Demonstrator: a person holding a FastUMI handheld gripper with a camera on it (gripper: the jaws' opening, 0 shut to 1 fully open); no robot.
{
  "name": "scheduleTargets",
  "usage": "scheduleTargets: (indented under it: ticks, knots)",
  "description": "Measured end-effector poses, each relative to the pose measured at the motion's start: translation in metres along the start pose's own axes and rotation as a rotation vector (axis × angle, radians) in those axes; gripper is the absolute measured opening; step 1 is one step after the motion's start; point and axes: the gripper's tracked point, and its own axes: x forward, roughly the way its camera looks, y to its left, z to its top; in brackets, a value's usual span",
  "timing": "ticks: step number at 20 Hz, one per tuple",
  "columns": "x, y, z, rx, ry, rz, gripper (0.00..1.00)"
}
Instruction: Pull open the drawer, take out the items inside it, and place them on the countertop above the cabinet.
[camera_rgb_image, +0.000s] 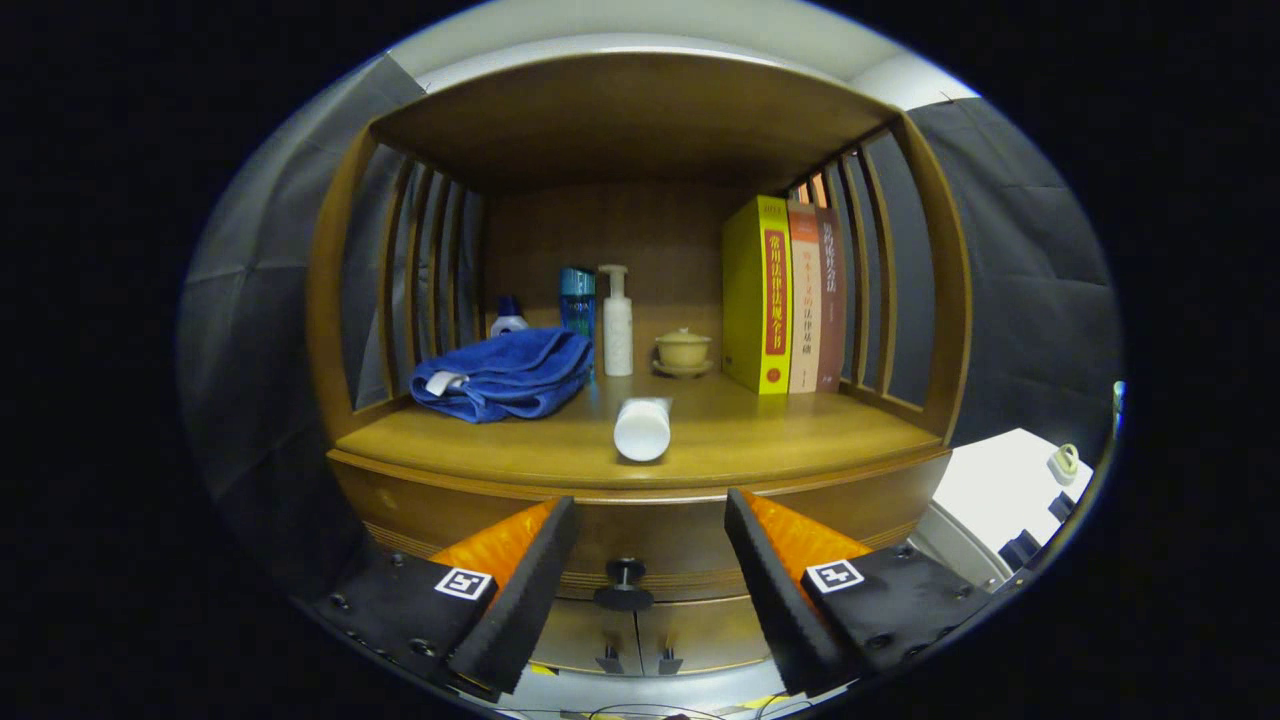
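Gripper view: the gripper (650, 560) is spread wide with nothing between its fingers, held in front of the cabinet. The drawer (640, 540) reads as closed, its front flush under the countertop (800, 440). The drawer knob (624, 583) sits centred in the gap between the fingers, just beyond the tips and not touched.

Handling, as a judgement: the knob is small, round, hard, probably smooth, on a short stem. Take it by the stem behind the head so the fingers cannot slide off. The wooden drawer looks stiff and moderately heavy, so pull straight out, without twist. Its contents are hidden.

Surface: varnished wood, flat, likely slick. Above the knob a white tube (642, 428) lies on its side near the counter's front edge (may roll). Up and left of the knob is a folded blue towel (505, 372); farther back are a pump bottle (616, 322) and a lidded cup (683, 350); up and right stand the books (785, 295). The free patch lies right of the tube.
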Motion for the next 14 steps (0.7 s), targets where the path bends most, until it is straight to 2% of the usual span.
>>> scheduleTargets:
  ticks: [7, 14]
  knots:
    - [-0.079, -0.006, 0.031, 0.039, -0.051, 0.002, 0.98]
    - [-0.121, -0.021, 0.061, 0.020, -0.111, -0.032, 0.98]
